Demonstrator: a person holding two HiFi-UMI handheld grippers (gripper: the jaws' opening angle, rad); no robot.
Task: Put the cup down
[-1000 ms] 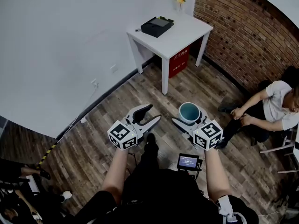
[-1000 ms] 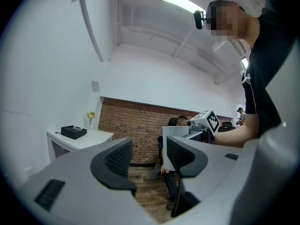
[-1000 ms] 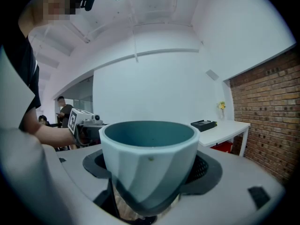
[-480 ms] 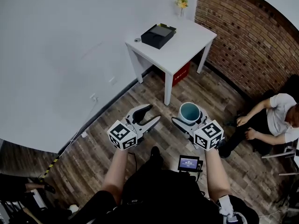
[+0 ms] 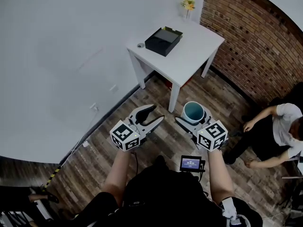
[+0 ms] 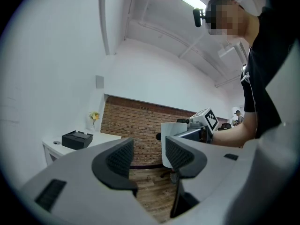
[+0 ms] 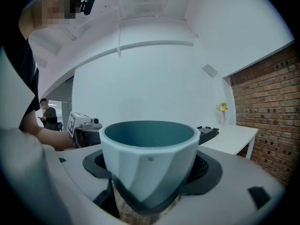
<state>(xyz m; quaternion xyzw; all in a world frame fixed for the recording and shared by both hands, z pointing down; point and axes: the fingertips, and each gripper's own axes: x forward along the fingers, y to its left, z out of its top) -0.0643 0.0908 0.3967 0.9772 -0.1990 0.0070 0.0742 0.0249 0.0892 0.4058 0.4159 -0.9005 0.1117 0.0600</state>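
My right gripper (image 5: 193,120) has its jaws clamped on the cup (image 7: 140,172), one black pad on each side of its lower wall. My left gripper (image 6: 147,156) has its jaws apart with nothing between them. In its own view the cup shows only in the background, carried by the other tool.

The cup is pale outside and teal inside. It sits upright, mouth up, and looks empty. It hangs in the air over the wooden floor (image 5: 94,155), in front of me and to my right, not resting on any surface. The two grippers are side by side at about the same height, a gap between them, both pointing ahead toward the corner of the room.

A small lit screen (image 5: 190,163) sits at my waist, just below the right gripper.

Beyond the cup stands a white table (image 5: 199,56), set against the white wall (image 5: 61,56) near the brick wall (image 5: 255,41). A black box (image 5: 163,34) lies on the tabletop, with a small round thing (image 5: 140,45) near the table's left edge. A vase of yellow flowers (image 5: 188,4) stands at the far corner.

At the right edge of the head view, a person (image 5: 279,131) in a white shirt sits low by the brick wall, well apart from the grippers.
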